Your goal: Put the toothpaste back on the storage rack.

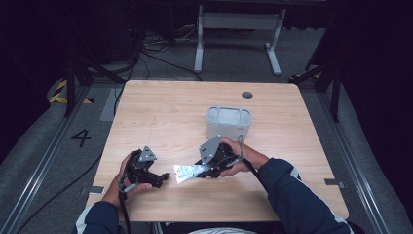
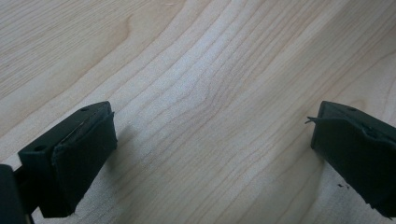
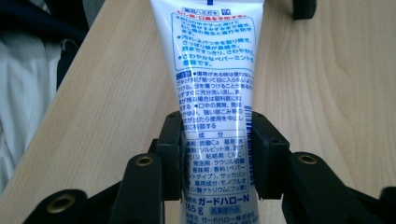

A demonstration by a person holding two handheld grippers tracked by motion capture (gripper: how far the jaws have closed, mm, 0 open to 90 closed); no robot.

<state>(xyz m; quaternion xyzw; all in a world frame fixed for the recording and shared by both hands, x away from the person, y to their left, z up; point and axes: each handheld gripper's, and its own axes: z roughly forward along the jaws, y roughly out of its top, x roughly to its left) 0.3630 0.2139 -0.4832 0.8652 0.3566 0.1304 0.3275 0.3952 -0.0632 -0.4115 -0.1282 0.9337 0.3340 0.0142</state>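
Note:
A white toothpaste tube [image 3: 212, 84] with blue and red print runs between the jaws of my right gripper [image 3: 215, 140], which is shut on its sides. In the high view the tube [image 1: 187, 171] sticks out to the left of the right gripper [image 1: 207, 168], a little above the table near its front edge. My left gripper [image 1: 165, 177] rests low over the wood just left of the tube's wide end. Its two black pads [image 2: 84, 154] stand wide apart with bare tabletop between them in the left gripper view, so it is open.
A pale grey rectangular container [image 1: 229, 123] stands on the wooden table [image 1: 165, 112] just behind the right hand. A small dark round hole [image 1: 247, 95] sits near the table's far edge. The person's dark sleeves come in at the front edge.

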